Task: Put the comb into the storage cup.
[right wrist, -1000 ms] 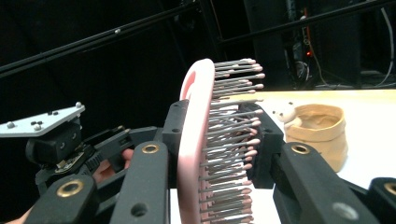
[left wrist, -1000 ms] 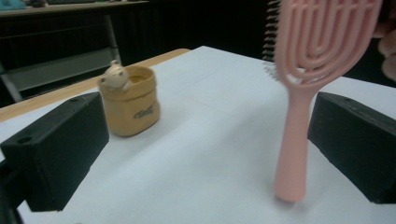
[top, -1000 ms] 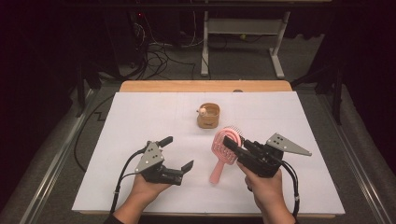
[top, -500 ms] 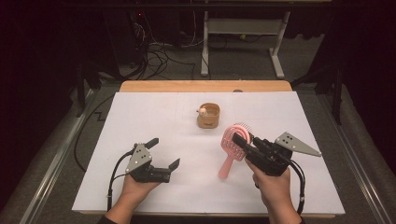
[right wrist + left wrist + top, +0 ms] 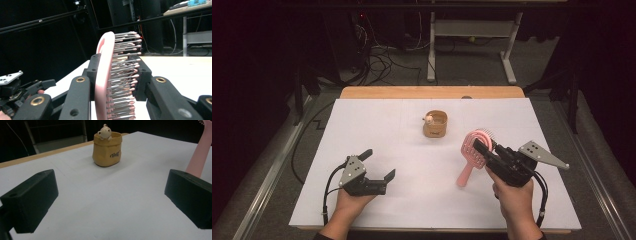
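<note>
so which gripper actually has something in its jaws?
The right gripper: its jaws clamp the head of the pink hairbrush. The left gripper is open with only bare table between its jaws.

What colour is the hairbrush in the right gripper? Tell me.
Pink: the hairbrush has a pink body and handle, seen best in the high view, clamped in the right gripper.

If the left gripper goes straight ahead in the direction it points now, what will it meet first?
Probably the small yellow pot with a bear figure at its rim. In the left gripper view it stands ahead of the open left gripper, slightly left of centre, with bare white table between. Depth is unclear.
</note>
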Motion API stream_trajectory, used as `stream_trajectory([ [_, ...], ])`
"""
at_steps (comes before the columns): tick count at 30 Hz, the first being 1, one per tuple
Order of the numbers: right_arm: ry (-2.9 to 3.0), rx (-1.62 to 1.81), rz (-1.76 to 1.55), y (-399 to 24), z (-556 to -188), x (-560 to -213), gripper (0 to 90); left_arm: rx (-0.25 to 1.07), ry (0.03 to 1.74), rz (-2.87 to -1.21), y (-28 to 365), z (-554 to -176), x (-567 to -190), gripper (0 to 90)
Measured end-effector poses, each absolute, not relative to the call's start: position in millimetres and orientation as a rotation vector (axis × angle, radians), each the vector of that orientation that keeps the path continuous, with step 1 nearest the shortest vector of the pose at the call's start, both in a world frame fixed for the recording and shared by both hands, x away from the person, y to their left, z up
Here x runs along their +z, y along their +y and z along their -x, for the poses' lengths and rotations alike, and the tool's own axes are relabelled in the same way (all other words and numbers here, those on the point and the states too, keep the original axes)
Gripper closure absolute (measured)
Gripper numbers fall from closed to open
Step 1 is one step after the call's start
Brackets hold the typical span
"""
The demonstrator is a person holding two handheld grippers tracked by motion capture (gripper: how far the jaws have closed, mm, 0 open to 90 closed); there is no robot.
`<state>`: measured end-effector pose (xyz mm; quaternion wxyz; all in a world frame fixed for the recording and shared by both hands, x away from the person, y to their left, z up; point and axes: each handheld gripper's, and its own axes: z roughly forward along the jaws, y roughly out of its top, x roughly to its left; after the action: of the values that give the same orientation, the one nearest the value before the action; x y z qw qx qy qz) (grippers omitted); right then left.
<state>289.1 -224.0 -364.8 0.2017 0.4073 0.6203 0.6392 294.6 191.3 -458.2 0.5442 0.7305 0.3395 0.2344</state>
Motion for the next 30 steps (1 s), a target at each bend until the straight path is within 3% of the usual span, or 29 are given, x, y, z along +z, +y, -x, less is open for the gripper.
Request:
stream_trajectory([
  [30,1.673,1.718,-1.107,-227.9,-292.0,-360.2,66.8,0.509,0.818,-1.682,202.4,-296.7,-459.2,0.0],
])
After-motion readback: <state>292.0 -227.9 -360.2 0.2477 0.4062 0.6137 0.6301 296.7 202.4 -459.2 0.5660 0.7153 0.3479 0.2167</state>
